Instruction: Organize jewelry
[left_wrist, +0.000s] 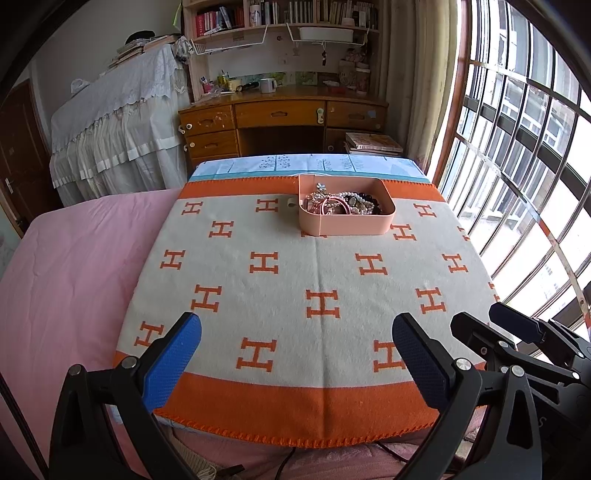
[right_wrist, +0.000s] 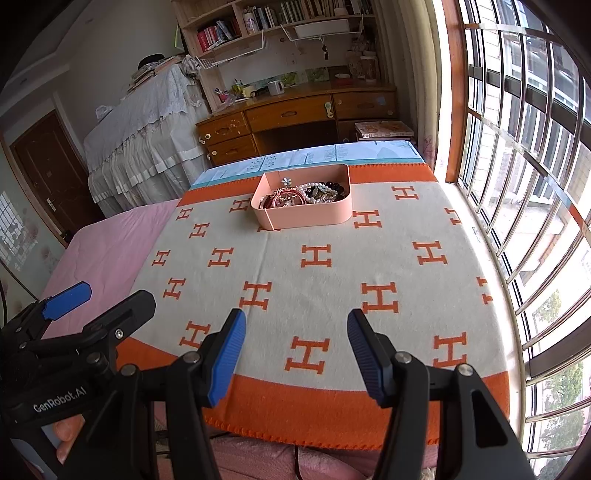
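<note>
A pink tray (left_wrist: 345, 224) stands at the far side of the orange-and-grey H-pattern blanket (left_wrist: 295, 280). It holds a heap of jewelry (left_wrist: 343, 202): pearl strands, dark beads, pink hoops, a flower piece. The tray also shows in the right wrist view (right_wrist: 306, 218), with the jewelry (right_wrist: 306, 192) inside. My left gripper (left_wrist: 295, 354) is open and empty near the blanket's near edge. My right gripper (right_wrist: 295, 350) is open and empty beside it; it shows at the right in the left wrist view (left_wrist: 495, 328), and the left gripper (right_wrist: 99, 299) shows in the right wrist view.
A pink bedsheet (left_wrist: 74, 266) lies left of the blanket. A barred window (left_wrist: 517, 166) runs along the right. Behind stand a wooden desk (left_wrist: 280, 118) with shelves, a cloth-covered cabinet (left_wrist: 122, 122) and stacked books (left_wrist: 373, 144).
</note>
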